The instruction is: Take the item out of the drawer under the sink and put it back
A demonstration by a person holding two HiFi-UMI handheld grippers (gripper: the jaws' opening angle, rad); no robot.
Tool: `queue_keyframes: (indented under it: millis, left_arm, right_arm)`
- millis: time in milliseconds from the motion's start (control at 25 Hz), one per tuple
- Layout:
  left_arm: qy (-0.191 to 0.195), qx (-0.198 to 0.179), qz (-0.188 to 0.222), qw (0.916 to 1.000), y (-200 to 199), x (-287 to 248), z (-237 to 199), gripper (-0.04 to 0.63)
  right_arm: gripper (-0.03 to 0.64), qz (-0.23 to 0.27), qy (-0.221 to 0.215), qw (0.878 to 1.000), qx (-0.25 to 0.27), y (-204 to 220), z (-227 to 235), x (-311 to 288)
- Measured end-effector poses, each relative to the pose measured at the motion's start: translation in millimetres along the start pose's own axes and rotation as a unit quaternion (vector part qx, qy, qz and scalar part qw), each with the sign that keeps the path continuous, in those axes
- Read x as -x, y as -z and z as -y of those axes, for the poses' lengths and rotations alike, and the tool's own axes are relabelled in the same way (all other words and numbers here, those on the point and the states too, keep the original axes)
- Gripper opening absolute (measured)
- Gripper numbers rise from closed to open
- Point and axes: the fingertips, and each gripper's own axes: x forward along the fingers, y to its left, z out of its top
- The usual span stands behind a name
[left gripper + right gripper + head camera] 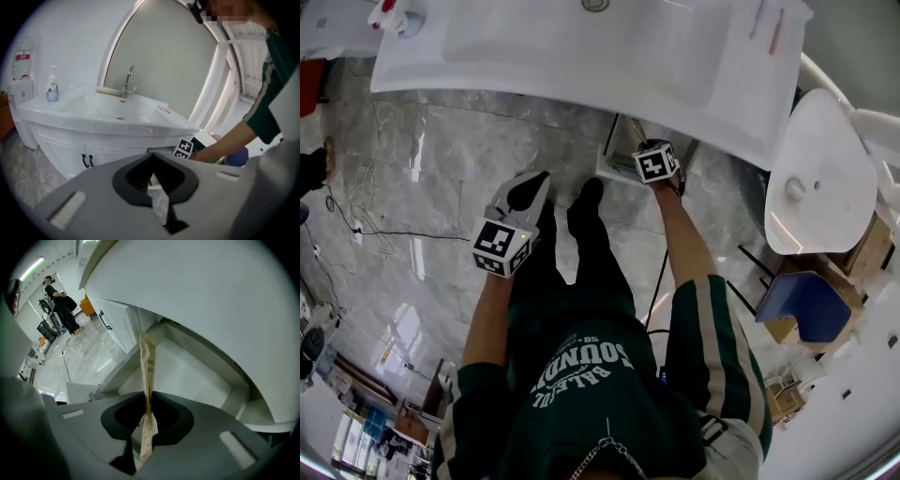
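A thin tan paper packet (148, 363) with dark print stands upright between the jaws of my right gripper (147, 399), which is shut on its lower part. Behind it, under the white sink (581, 52), the white drawer (187, 376) is pulled out. From above, the right gripper (649, 155) sits at the drawer's (614, 167) front, under the sink's edge. My left gripper (530, 187) hangs over the marble floor to the left, away from the drawer. Its jaws meet with nothing between them (152, 157). The right gripper's marker cube (183, 149) shows in the left gripper view.
Cabinet doors with black handles (86, 160) are to the left of the drawer. A soap bottle (52, 86) and a faucet (127, 82) are on the sink. A toilet (816, 178) and a blue seat (811, 305) stand at the right. A cable (384, 230) lies on the floor.
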Motion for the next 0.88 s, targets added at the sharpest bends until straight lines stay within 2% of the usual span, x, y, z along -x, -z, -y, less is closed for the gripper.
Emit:
queue_keyframes:
  millis: [400, 520, 720, 880]
  left_arm:
    - [-0.007, 0.004, -0.016, 0.9998, 17, -1, -3, 0.044]
    - [-0.007, 0.005, -0.019, 0.9998, 17, 1, -6, 0.044]
    - [0.002, -0.001, -0.013, 0.9999, 8, 2, 1, 0.044]
    - [0.010, -0.010, -0.001, 0.9999, -9, 5, 4, 0.044]
  right_arm:
    - [0.048, -0.031, -0.023, 0.999, -0.008, 1, 0, -34]
    - [0.082, -0.029, -0.018, 0.999, -0.011, -1, 0, -33]
    - [0.086, -0.014, -0.009, 1.000, -0.013, -7, 3, -14]
    - [0.086, 0.018, -0.002, 1.000, -0.021, -15, -1, 13]
